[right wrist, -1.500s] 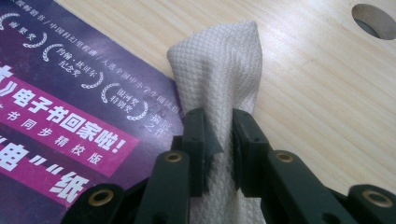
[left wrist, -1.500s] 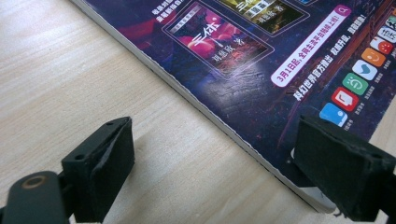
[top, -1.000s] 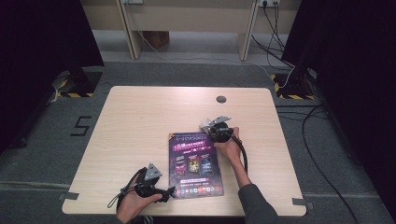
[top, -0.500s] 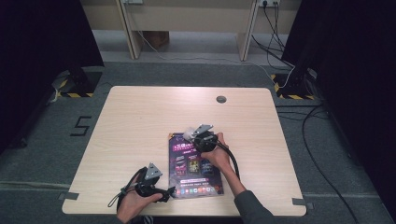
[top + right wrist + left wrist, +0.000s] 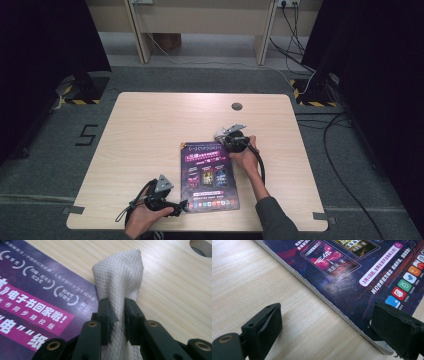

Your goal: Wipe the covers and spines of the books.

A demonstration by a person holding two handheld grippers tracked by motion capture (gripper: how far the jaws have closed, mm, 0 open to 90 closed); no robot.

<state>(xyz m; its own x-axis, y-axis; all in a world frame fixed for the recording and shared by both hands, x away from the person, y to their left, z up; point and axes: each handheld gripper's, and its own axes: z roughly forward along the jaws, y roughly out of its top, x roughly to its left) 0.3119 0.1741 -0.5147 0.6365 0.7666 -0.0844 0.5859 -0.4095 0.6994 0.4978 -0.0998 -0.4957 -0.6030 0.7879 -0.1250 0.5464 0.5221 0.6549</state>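
Observation:
A dark purple magazine (image 5: 210,175) lies flat near the table's front edge. My right gripper (image 5: 226,139) is at its far right corner, shut on a folded white quilted cloth (image 5: 120,280) that sticks up between the jaws over the cover's edge (image 5: 37,302). My left gripper (image 5: 179,207) rests at the magazine's near left corner. Its jaws stand wide open astride the magazine's edge (image 5: 342,312): one fingertip (image 5: 265,322) is on the bare wood and the other (image 5: 397,327) over the cover's corner.
The light wooden table (image 5: 150,135) has a round cable hole (image 5: 236,106) at the far side, also seen as a cable hole (image 5: 200,247) close beyond the cloth. Cables trail from both grippers. Grey floor and dark curtains surround the table.
The right gripper with the cloth slid left onto the magazine's top half a second ago, then came back right to the far right corner. The left gripper has stayed put.

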